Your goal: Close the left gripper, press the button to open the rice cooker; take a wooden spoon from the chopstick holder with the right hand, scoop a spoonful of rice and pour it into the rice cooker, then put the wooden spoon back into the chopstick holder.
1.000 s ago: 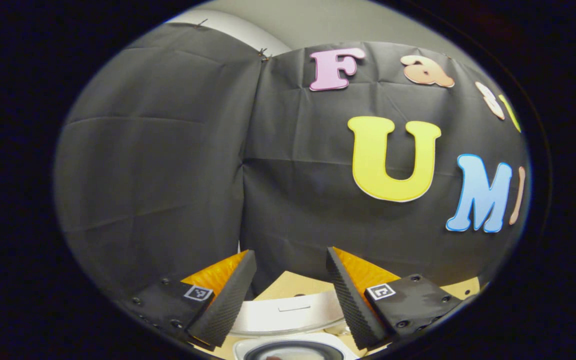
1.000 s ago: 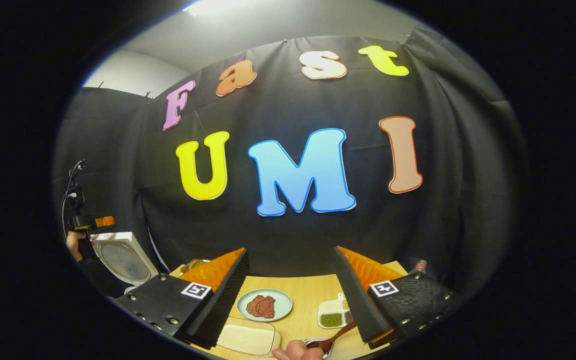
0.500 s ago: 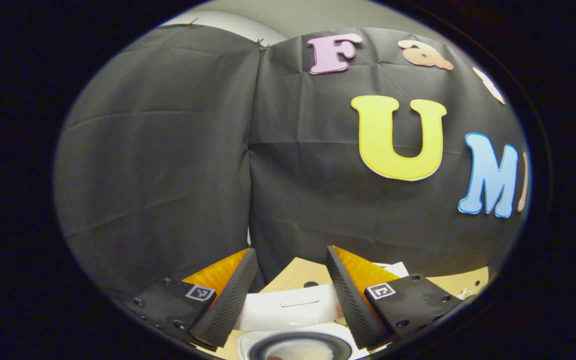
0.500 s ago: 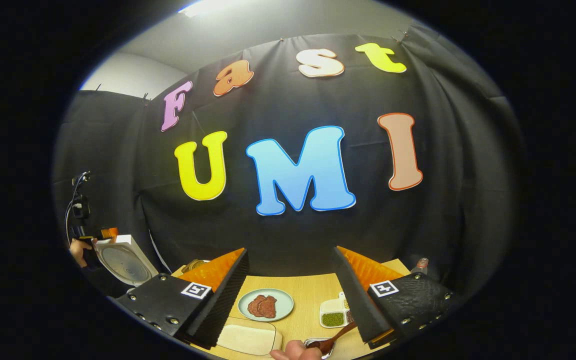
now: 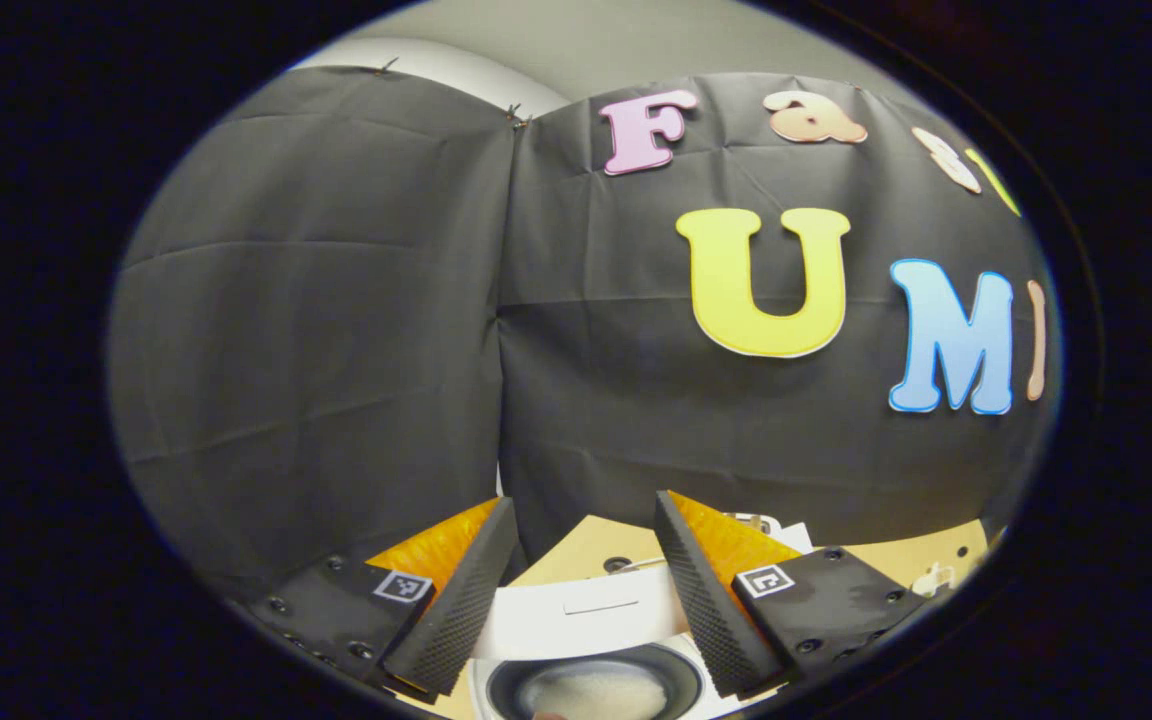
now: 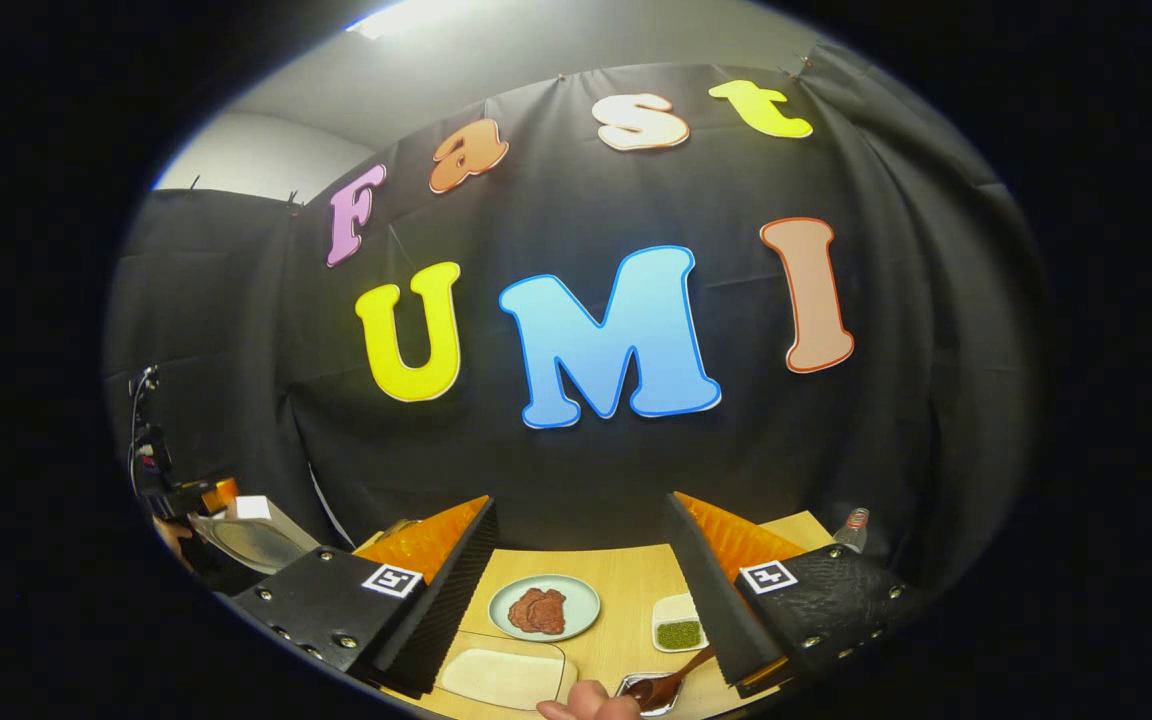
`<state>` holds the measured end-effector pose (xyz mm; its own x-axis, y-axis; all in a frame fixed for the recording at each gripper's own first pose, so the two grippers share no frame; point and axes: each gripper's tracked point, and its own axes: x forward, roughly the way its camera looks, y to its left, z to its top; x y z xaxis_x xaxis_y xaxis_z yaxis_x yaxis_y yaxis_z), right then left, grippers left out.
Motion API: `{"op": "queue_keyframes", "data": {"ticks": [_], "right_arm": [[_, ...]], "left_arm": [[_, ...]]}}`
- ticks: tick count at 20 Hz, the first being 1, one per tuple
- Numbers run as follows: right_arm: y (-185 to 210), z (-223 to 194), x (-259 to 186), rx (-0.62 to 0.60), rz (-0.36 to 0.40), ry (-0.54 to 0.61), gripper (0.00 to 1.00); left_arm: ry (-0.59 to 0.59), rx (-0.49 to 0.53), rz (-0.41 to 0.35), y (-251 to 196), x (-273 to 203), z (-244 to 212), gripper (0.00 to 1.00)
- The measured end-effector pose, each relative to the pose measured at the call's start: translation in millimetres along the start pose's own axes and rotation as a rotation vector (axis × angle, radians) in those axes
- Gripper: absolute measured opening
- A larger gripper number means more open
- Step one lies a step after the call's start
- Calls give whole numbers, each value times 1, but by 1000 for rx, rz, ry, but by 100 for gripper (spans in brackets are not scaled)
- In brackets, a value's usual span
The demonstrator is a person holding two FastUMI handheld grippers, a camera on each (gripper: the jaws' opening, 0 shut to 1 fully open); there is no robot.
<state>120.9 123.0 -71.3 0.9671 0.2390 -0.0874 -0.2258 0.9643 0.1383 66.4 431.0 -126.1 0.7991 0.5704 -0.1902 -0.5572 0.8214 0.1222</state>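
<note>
— Left gripper (image 5: 576, 600)? 
— Spread apart, clamped on nothing, poised above the rice cooker (image 5: 591, 670), lid (image 5: 586, 620) raised, pale rice in the dark pot.

— Right gripper (image 6: 581, 600)? 
— Likewise parted and empty, over the wooden table (image 6: 626, 585). Wooden spoon (image 6: 671, 680) low between the fingers, bowl in a small metal dish, hand (image 6: 591, 705) beside. Farther out: plate (image 6: 546, 607) with brown food, green beans (image 6: 678, 633) in a white tray.

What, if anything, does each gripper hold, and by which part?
Nothing: the left gripper and right gripper are both open, with only gaps between their fingers.
</note>
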Motion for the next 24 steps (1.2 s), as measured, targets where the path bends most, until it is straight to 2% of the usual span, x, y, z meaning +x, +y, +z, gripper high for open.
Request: {"op": "queue_keyframes", "data": {"ticks": [1,2,3,7,8,9,15,16,21,24], "right_arm": [[-1,2,-1,-13,0,-9,100],[1,4,-3,-27,2,-17,100],[4,6,-4,-36,8,-22,100],[12,10,-13,-50,32,-38,100],[14,10,-15,-54,36,-39,100],[15,9,-16,-58,39,-36,100],[11,7,-25,-51,37,-20,100],[9,7,-26,-46,36,-18,100],[4,8,-27,-34,30,-14,100],[6,8,-28,-30,35,-9,100]], "left_arm": [[-5,0,-1,-3,-9,-5,100],[-12,0,-2,-5,-16,-10,89],[-16,1,-3,-6,-24,-17,95],[-42,9,-9,-17,-43,-34,95],[-47,11,-11,-18,-49,-39,100],[-43,11,-13,-18,-55,-49,95],[25,-9,-24,-27,-79,-88,95],[36,-13,-25,-28,-82,-94,91],[77,-18,-21,-31,-92,-121,100],[153,-31,-2,-27,-90,-151,100]]}}
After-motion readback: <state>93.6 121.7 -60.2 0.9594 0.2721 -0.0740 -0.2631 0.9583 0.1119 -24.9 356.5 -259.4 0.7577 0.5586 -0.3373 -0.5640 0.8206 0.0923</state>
